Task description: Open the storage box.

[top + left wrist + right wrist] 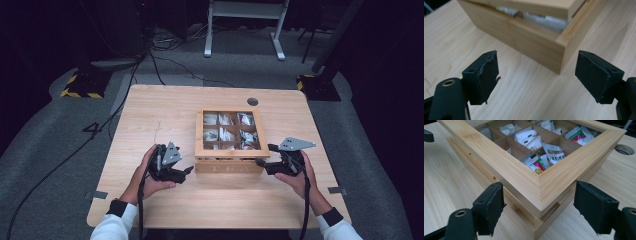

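The tabletop [150, 120] is showing pale, light-grained wood, and the tea box [230, 167] is glowing a warmer honey tan with fine straight grain. The sachets [537, 161] inside are showing white with red, green and black print. Both grippers, left [186, 171] and right [261, 162], are wearing matte black, each topped by a grey plate. The floor [45, 150] is lying grey, with yellow-and-black striped stand feet [80, 92].
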Demonstrator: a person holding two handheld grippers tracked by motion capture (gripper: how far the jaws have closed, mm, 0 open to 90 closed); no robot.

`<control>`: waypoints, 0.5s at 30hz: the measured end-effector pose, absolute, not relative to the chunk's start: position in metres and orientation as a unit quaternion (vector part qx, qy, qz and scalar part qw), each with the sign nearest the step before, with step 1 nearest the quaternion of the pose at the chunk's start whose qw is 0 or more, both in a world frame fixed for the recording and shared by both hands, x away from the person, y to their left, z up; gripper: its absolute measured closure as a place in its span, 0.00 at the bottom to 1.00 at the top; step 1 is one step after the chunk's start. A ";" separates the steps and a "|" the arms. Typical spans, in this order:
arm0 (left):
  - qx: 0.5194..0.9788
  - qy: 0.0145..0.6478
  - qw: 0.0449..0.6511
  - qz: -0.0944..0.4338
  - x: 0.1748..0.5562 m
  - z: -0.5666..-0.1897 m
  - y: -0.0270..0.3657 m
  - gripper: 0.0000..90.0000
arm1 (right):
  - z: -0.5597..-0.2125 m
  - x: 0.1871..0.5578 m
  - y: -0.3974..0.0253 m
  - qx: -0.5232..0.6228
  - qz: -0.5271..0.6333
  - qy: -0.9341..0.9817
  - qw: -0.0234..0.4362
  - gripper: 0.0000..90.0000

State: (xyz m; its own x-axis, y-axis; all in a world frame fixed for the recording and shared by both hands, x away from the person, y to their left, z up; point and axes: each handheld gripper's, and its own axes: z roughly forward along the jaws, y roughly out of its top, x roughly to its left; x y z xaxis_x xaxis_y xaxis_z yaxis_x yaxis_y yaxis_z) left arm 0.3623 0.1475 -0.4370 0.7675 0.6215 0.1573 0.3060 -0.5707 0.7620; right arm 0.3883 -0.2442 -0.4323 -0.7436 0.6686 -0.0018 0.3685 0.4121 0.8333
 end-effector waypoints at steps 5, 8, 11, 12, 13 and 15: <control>0.861 0.257 0.380 0.218 0.369 -0.432 0.134 0.22 | -0.427 0.389 -0.244 0.317 0.445 0.820 0.168 0.27; 0.860 0.253 0.382 0.226 0.375 -0.430 0.125 0.22 | -0.426 0.389 -0.244 0.317 0.446 0.820 0.168 0.27; 0.861 0.249 0.378 0.234 0.380 -0.430 0.118 0.22 | -0.424 0.390 -0.245 0.318 0.449 0.818 0.169 0.27; 0.858 0.249 0.380 0.239 0.384 -0.430 0.114 0.23 | -0.423 0.389 -0.244 0.317 0.448 0.818 0.172 0.27; 0.858 0.249 0.380 0.239 0.384 -0.430 0.114 0.23 | -0.423 0.389 -0.244 0.316 0.448 0.818 0.174 0.27; 0.855 0.251 0.386 0.240 0.388 -0.430 0.112 0.24 | -0.423 0.389 -0.244 0.316 0.447 0.819 0.174 0.27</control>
